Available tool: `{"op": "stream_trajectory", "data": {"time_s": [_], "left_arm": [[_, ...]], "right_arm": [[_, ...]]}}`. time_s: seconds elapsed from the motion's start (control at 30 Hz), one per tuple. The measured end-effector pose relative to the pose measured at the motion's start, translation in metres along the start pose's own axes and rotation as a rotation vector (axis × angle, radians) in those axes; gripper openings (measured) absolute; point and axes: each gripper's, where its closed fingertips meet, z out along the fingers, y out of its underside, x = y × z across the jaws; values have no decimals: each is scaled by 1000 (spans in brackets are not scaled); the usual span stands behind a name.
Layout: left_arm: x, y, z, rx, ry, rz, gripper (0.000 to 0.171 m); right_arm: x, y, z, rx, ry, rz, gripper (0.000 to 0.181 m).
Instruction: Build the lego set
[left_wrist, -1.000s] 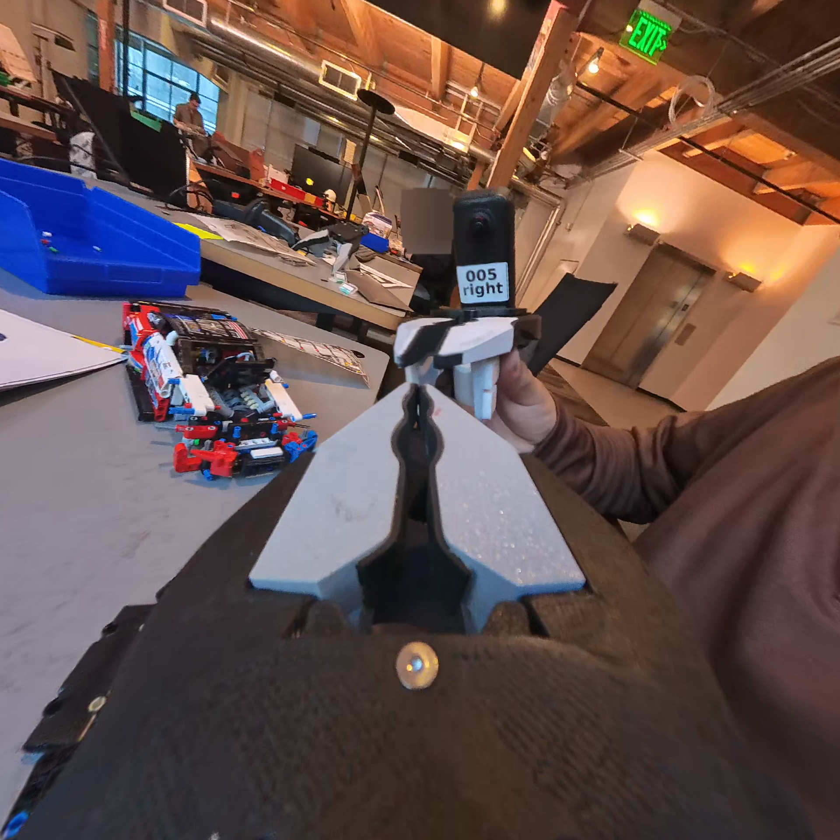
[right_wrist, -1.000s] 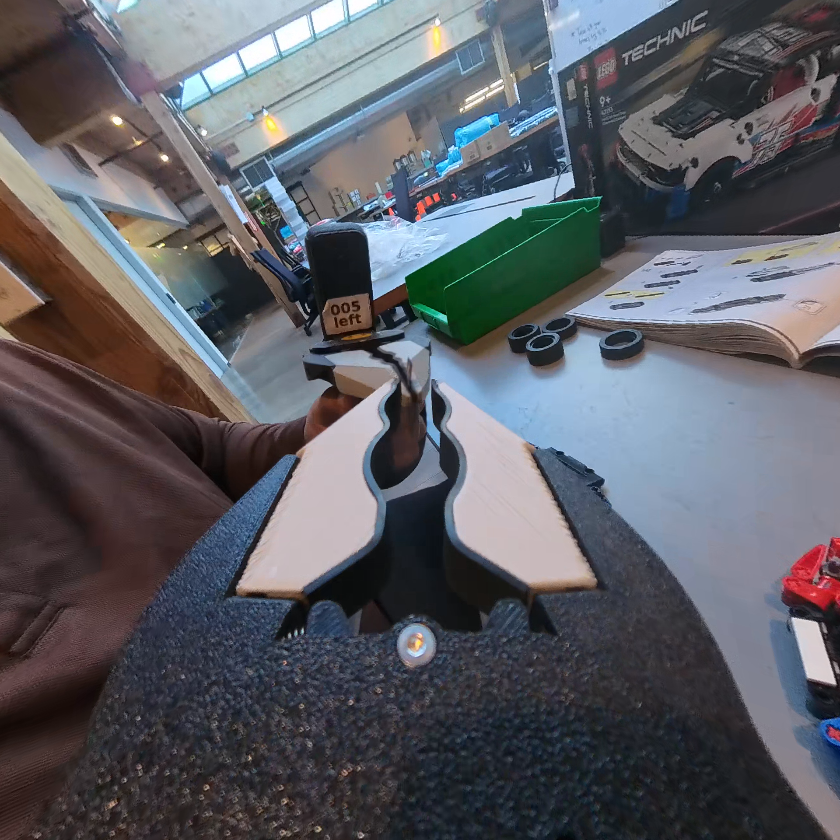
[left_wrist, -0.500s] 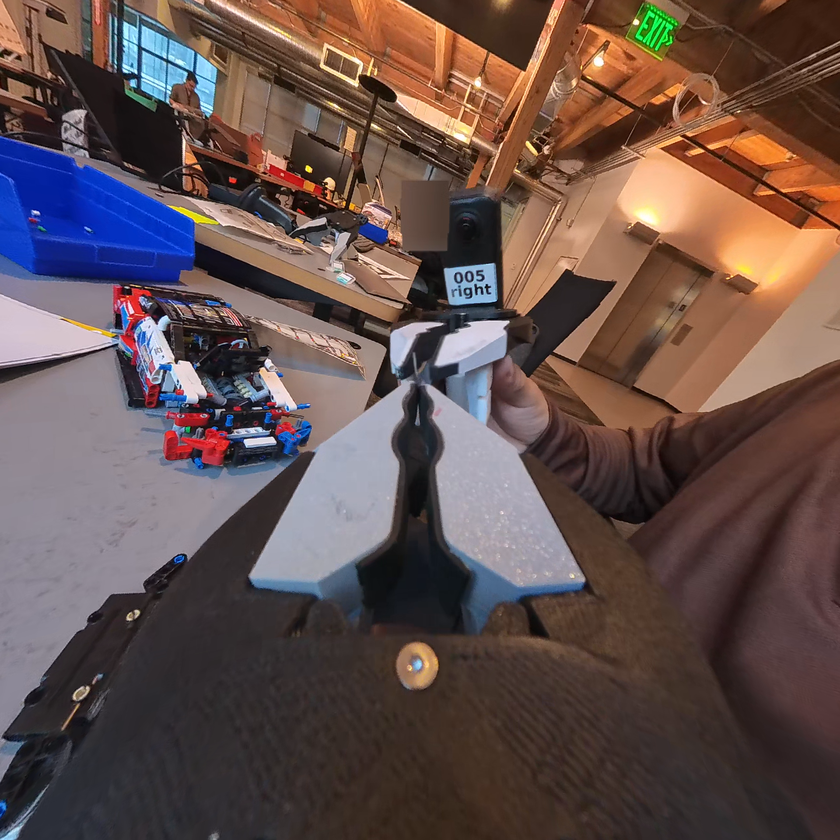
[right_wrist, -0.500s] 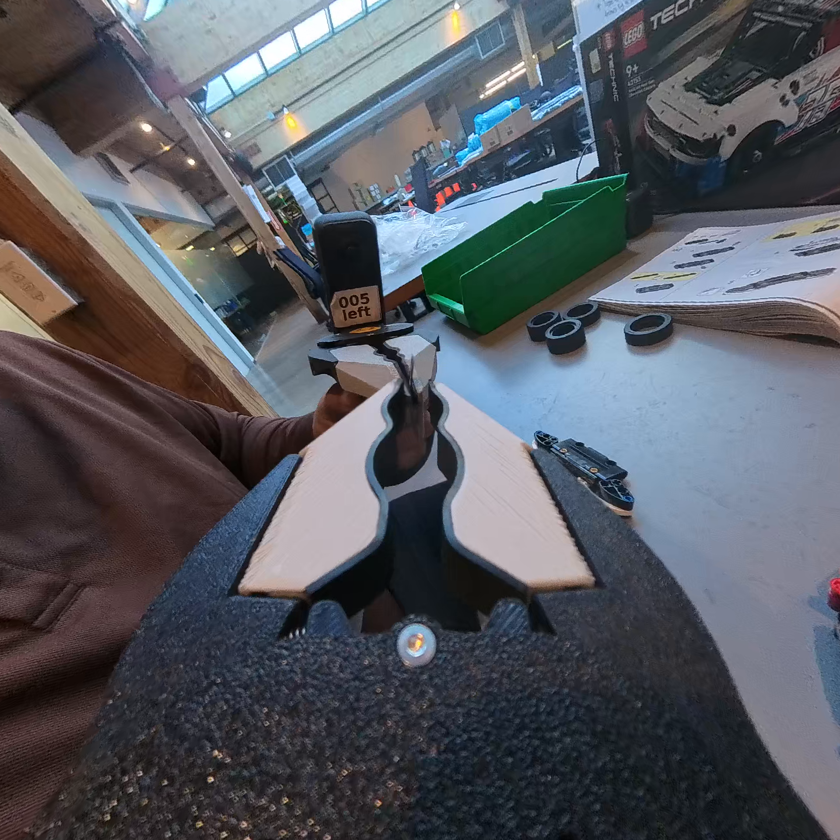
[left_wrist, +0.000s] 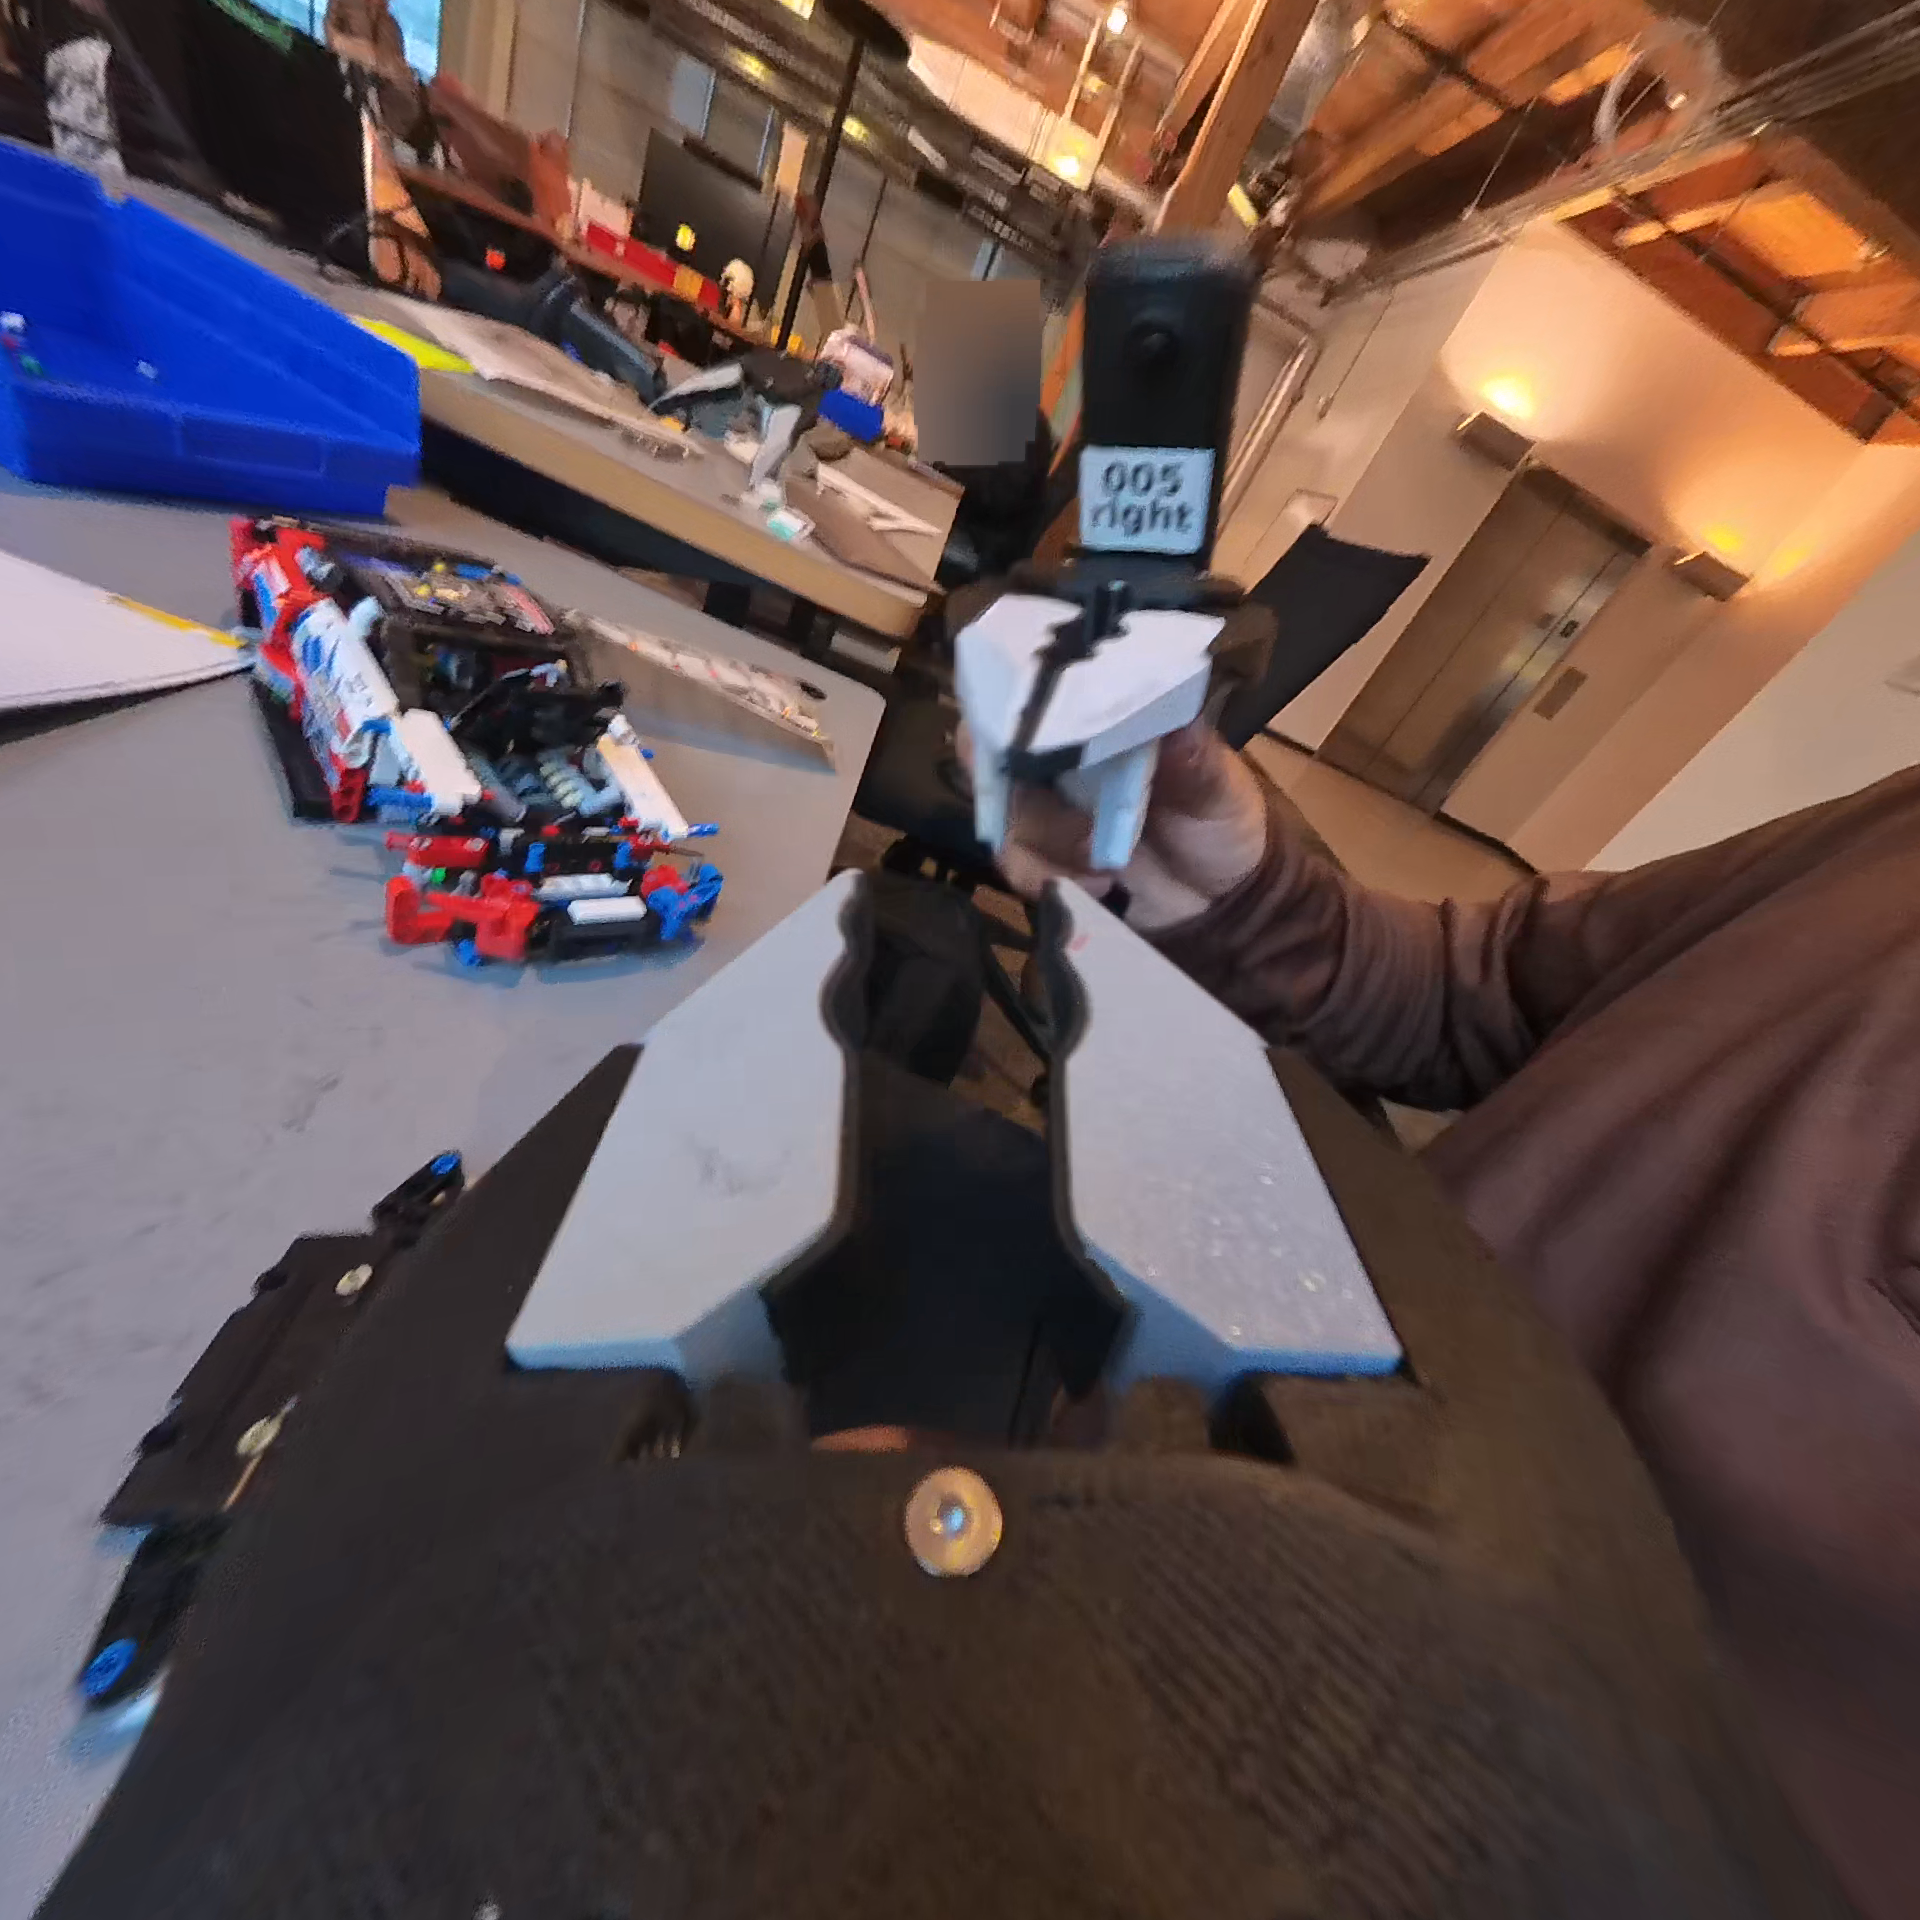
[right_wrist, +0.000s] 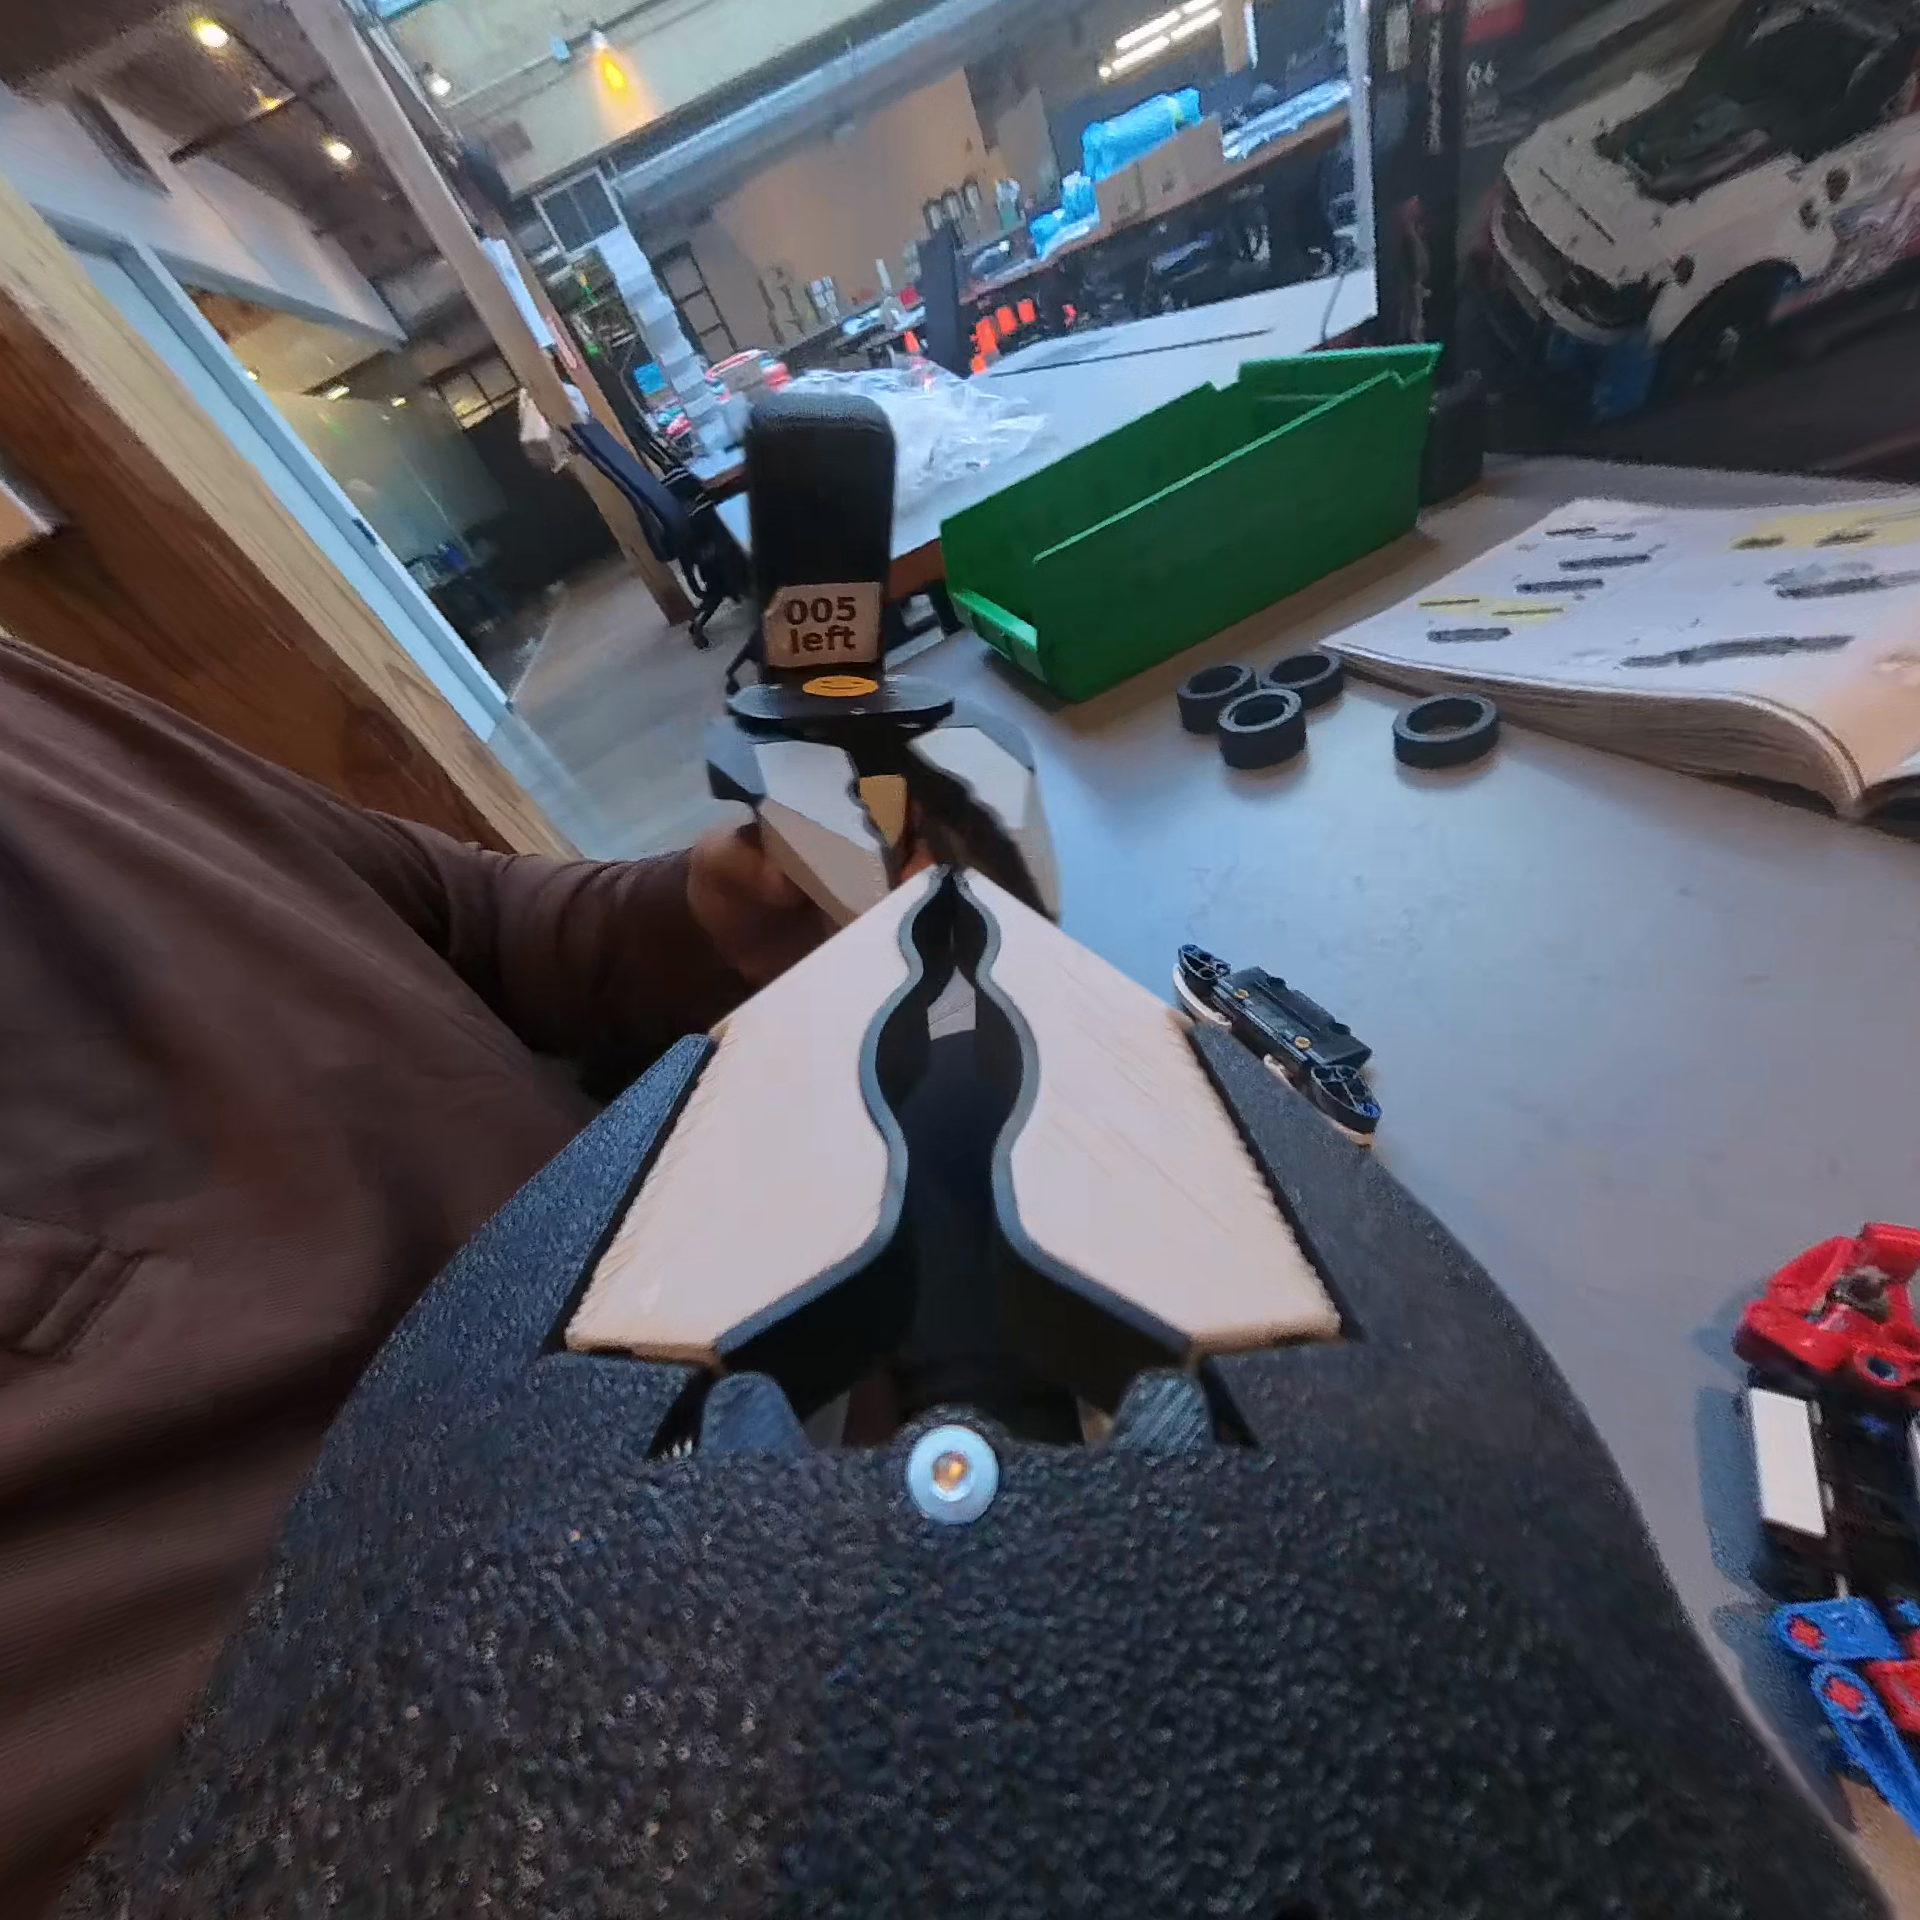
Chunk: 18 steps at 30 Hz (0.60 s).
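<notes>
Facing off above the tabletop (right_wrist: 1558, 935) | left hand-held gripper (left_wrist: 951, 914) gaping, right hand-held gripper (right_wrist: 948, 883) pinched empty | car chassis (left_wrist: 468, 727) part-built, four tyres (right_wrist: 1262, 727) unfitted

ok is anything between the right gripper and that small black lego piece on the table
Nothing visible does. The black lego piece lies on bare table just to the right of the right gripper, whose tips are shut. The left gripper hangs ahead and slightly left, off that line.
</notes>
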Motion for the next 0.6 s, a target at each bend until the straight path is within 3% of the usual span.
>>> {"op": "stream_trajectory", "data": {"time_s": [0.1,0.17,0.33,0.6], "left_arm": [[-5,-5,-18,20,21,-53,38],[-4,-7,-25,-2,33,-65,33],[11,12,-15,-206,98,-89,27],[12,36,-8,-323,124,-88,11]], "right_arm": [[-1,0,-5,-55,-14,-23,0],[-2,16,-4,-192,-31,-30,0],[-1,43,6,-466,0,-160,0],[-9,63,13,-624,-37,-219,0]]}}
